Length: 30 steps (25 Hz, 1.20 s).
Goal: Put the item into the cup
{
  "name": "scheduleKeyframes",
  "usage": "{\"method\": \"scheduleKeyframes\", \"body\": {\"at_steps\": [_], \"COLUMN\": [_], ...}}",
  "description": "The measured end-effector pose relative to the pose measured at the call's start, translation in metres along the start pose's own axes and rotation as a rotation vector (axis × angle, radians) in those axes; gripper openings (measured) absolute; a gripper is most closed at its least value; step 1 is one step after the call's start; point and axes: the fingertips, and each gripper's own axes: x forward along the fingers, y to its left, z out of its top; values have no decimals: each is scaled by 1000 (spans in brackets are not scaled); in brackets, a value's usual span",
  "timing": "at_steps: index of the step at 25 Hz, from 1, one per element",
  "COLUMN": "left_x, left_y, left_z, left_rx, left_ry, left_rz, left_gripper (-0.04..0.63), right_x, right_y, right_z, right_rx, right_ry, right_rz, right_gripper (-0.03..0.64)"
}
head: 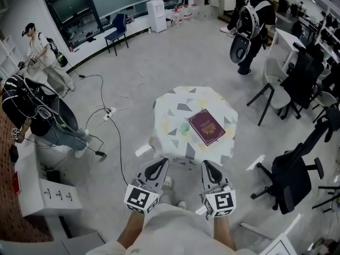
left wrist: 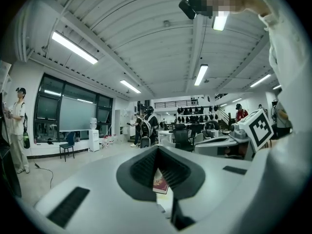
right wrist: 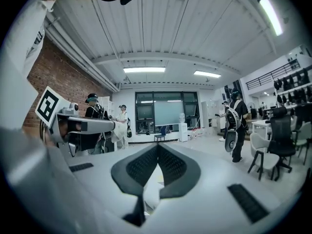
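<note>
A small table with a patterned white cloth stands ahead of me. On it sit a small green cup and, just to its right, a maroon book. My left gripper and right gripper hang side by side short of the table's near edge, close to my body. Both are shut with nothing between the jaws. In the left gripper view the gripper has its tips together, and the book shows through the gap below. The right gripper in its own view is closed the same way.
Black office chairs and a grey chair stand at the right. A person stands at the left by a white cabinet, others at the back. Cables lie on the floor left of the table.
</note>
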Motion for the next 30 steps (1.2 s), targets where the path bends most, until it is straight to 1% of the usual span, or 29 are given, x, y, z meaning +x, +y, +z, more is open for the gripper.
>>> {"method": "scheduleKeyframes", "body": {"at_steps": [3, 8, 14, 23, 30], "left_x": [8, 20, 42, 84, 115], "left_y": [4, 16, 39, 82, 120], "left_z": [6, 3, 2, 7, 12], "left_rx": [3, -11, -25, -26, -41], "left_ry": [-14, -24, -25, -21, -30], "left_rz": [-7, -9, -22, -77, -121], "left_gripper": [9, 9, 9, 11, 11], "right_x": [7, 22, 50, 100, 139], "right_y": [-5, -11, -20, -35, -43], "right_z": [2, 4, 6, 11, 12], "right_rx": [-9, -21, -26, -25, -21], "right_ry": [0, 3, 15, 28, 45], "right_rz": [-5, -10, -26, -79, -125], "right_gripper": [7, 7, 7, 6, 8]}}
